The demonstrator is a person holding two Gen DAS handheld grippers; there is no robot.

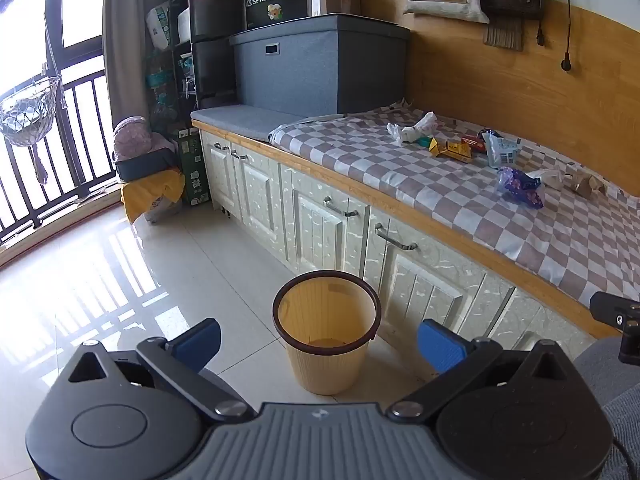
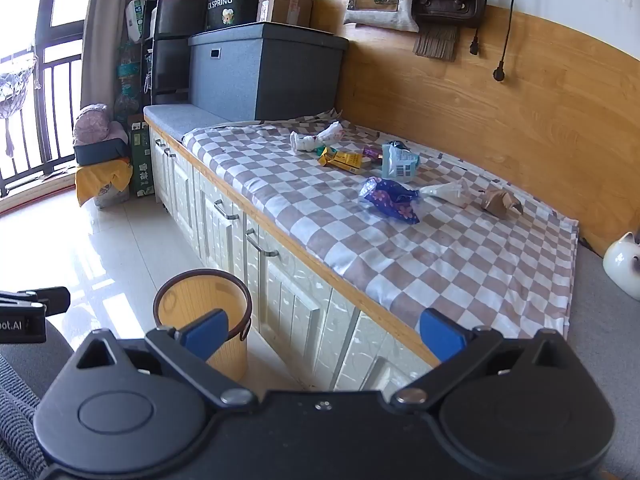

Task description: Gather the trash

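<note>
— Where's the trash from where you stand?

— All on the desk [image 2: 280,216], on the checked cloth [image 2: 460,264]. In the right wrist view it clusters around one o'clock: a crumpled white tissue [image 2: 316,140], a yellow carton [image 2: 344,161] just beside it, a pale blue packet [image 2: 398,161], then a purple wrapper [image 2: 390,200], a clear plastic bag [image 2: 448,194] and a brown paper scrap [image 2: 500,202] nearer the wooden back panel [image 2: 520,112].

— And the bin?

— The yellow bin [image 1: 326,340] stands upright on the tiled floor [image 1: 120,280], just beside the white cabinet doors [image 1: 320,220] under the desk edge. It sits at twelve o'clock ahead of the left tool [image 1: 319,345]; I cannot tell whether anything lies inside.

— The tools?

— Both spread wide, nothing between the blue pads. The right tool [image 2: 324,334] hangs over the desk's front edge, well apart from the litter.

— Room to move?

— The near half of the cloth is bare, and the floor at nine o'clock is open toward the balcony railing [image 1: 60,160]. A grey storage box [image 1: 320,68] blocks the far end of the desk at eleven o'clock.
</note>
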